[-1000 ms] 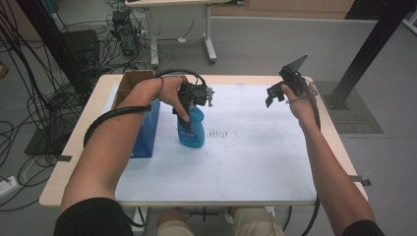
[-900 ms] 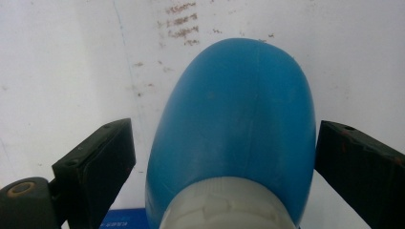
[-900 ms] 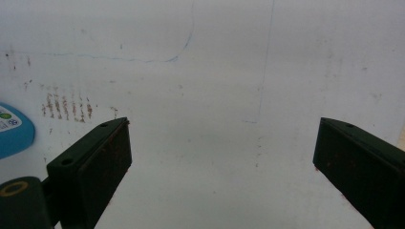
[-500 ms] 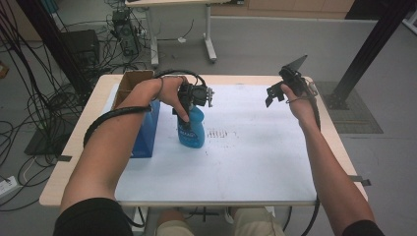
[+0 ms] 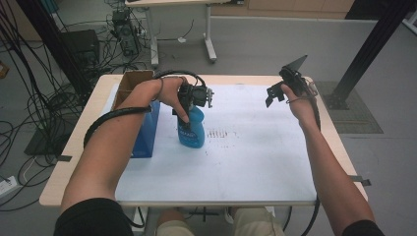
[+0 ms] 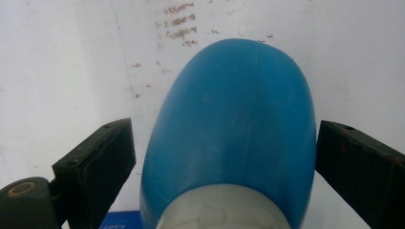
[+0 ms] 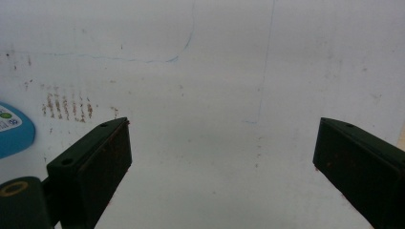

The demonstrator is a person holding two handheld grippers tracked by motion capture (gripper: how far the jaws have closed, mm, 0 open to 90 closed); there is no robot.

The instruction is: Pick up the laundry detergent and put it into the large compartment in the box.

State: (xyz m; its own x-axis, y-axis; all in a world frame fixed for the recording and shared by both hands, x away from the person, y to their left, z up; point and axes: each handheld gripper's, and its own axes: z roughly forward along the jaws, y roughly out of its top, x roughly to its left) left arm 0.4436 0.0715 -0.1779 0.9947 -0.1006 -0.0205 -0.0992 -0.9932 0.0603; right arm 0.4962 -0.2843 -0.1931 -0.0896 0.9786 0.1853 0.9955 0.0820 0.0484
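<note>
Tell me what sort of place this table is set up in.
Probably a lab or workshop set up for recording: bundles of cables trail over the grey floor, electronic gear stands behind the table, and a black metal frame post rises at its right.

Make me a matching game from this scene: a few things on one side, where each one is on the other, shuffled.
Things:
1. bottle
2. box
3. right gripper
4. brown marks

Places:
A. raised above the table's far right part
B. at the table's left edge
C. between the left gripper's open fingers
D. on the white sheet, just right of the bottle

Pairs: 1-C, 2-B, 3-A, 4-D
</note>
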